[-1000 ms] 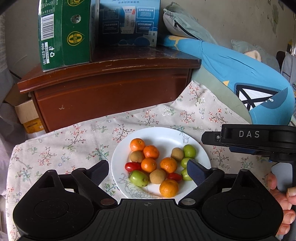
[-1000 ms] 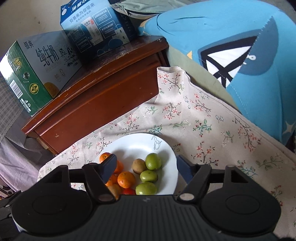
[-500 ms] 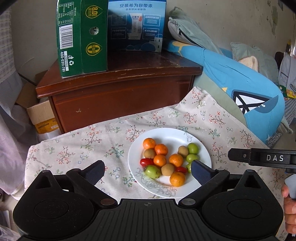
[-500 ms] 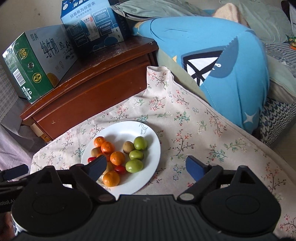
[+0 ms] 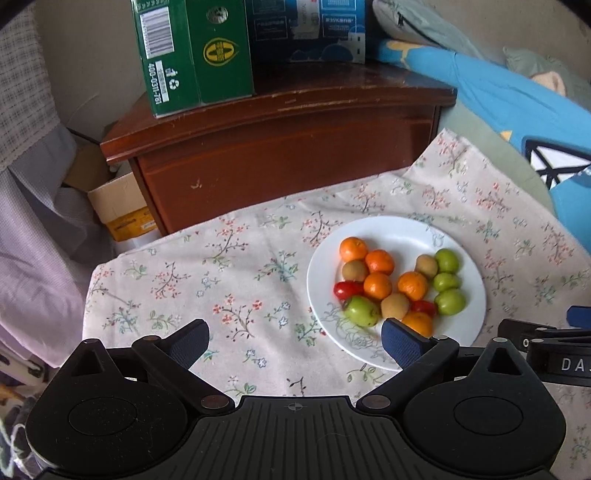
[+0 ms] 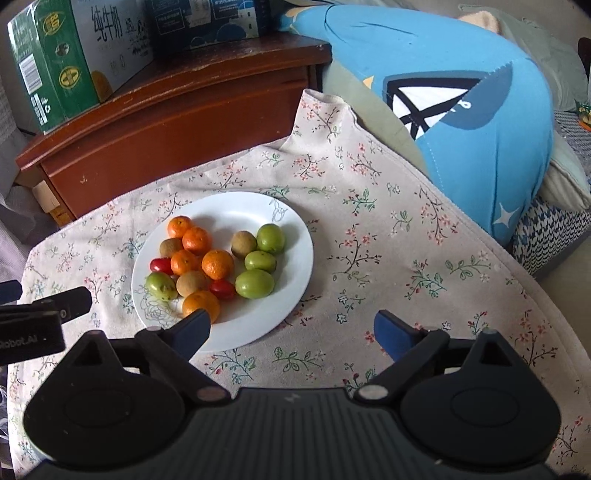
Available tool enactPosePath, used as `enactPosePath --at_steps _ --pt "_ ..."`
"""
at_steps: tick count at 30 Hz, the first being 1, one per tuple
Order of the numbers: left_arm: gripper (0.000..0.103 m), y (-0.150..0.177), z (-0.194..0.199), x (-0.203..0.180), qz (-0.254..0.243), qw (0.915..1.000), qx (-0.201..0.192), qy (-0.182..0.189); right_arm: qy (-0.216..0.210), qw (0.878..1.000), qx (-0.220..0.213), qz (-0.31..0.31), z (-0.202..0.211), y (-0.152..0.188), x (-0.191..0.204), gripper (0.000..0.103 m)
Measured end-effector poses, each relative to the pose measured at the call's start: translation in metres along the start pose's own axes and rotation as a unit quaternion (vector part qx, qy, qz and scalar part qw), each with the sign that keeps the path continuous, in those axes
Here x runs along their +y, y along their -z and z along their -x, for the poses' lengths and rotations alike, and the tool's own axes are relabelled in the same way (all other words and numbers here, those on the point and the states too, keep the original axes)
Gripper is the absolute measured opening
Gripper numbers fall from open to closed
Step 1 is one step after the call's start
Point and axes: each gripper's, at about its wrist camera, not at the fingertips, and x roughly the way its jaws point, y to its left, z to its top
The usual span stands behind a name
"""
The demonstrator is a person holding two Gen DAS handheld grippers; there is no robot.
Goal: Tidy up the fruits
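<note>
Floral cloth (image 5: 236, 266) covers the work surface, with a dark wooden cabinet (image 5: 288, 147) behind it carrying a green carton (image 5: 192, 59) and a blue carton (image 5: 306, 29); a blue plush cushion (image 6: 461, 96) lies along the far right edge of the cloth. White plate (image 5: 469, 258) rests flat on the cloth and holds all the fruit in one loose cluster. Contents: five oranges (image 5: 377, 286), grouped mainly on the plate's left and centre; four green fruits (image 5: 450, 301), three stacked along the right side and one at the near left; three brown kiwis (image 5: 395, 305) scattered among them; two red cherry tomatoes (image 5: 347, 289) — one at the left edge of the cluster, one near the front. No fruit lies on the cloth. Left gripper (image 5: 293, 343) hovers over bare cloth to the left of the plate, its right fingertip overlapping the plate's near rim in the left wrist view; its jaws have just been opening and stand spread wide with nothing between them. Right gripper (image 6: 291, 330) hovers at the plate's near right edge, its left fingertip in front of the nearest orange; its jaws have just been opening as well and stand released — only plate rim and cloth show between the fingers. Neither gripper touches any fruit.
</note>
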Motion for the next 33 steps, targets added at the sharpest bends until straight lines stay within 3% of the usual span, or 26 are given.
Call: enactPosePath --at_steps 7,22,33 --pt "0.101 0.005 -0.014 -0.009 0.001 0.9997 0.024 0.0 0.014 1.0 0.022 0.011 -0.011 0.005 0.01 0.096" --pt "0.101 0.008 -0.026 -0.01 0.02 0.9991 0.038 -0.002 0.042 0.998 0.041 0.008 -0.026 0.009 0.011 0.098" --pt "0.101 0.012 -0.032 -0.014 0.016 0.9983 0.049 -0.027 0.06 0.997 0.045 0.018 -0.031 0.012 0.015 0.098"
